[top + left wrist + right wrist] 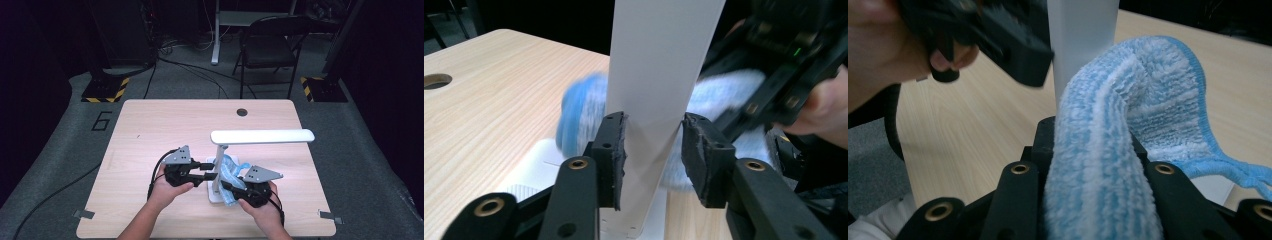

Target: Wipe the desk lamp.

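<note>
The desk lamp [220,165] is the one lamp on the table [150,130], standing right of the middle on a flat white base, with a plain white upright post and a long white bar head lying level above it. We count one lamp, one cloth, two grippers and two hands. From the left, our left gripper [207,167] reaches in level to the post; in the left gripper view the post [659,90] stands between the two black pads, the left pad [611,150] against it and the right pad at its edge, so we read the jaws as clamped on the post. Our right gripper [1093,150] is clenched on the blue and white fluffy cloth [231,176], which is bunched against the post just above the base.
</note>
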`<move>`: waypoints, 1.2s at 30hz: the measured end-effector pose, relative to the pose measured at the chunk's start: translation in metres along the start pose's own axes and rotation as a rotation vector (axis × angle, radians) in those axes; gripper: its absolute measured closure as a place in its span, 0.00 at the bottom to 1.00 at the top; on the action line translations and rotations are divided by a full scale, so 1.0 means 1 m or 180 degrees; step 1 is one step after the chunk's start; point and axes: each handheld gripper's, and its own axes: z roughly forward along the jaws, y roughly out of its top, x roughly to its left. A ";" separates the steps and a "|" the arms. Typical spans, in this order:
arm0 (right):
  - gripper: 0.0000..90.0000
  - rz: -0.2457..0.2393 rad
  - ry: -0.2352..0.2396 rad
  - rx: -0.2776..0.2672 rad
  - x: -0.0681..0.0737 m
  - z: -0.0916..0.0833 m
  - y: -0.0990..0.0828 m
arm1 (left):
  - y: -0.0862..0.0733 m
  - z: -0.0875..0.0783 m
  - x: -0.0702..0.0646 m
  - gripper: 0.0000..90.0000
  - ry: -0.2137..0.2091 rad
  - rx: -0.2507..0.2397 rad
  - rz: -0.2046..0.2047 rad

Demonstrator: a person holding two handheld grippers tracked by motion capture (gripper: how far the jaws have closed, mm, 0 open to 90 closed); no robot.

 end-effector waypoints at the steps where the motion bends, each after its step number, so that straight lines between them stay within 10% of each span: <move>1: 0.77 -0.0041 0.0000 -0.0006 0.000 -0.001 0.003 | 0.000 0.000 0.000 0.70 0.0015 0.0007 -0.0004; 10: 0.78 -0.0130 -0.0015 0.0070 -0.004 0.007 0.000 | -0.002 -0.001 0.002 0.72 -0.0001 0.0018 -0.0014; 23: 0.78 -0.0053 0.0083 0.0665 -0.016 0.041 -0.043 | -0.003 0.000 0.003 0.72 -0.0014 0.0019 -0.0029; 36: 0.78 -0.0228 0.0012 0.0431 -0.004 0.016 -0.007 | -0.005 0.002 0.004 0.74 -0.0004 0.0049 -0.0065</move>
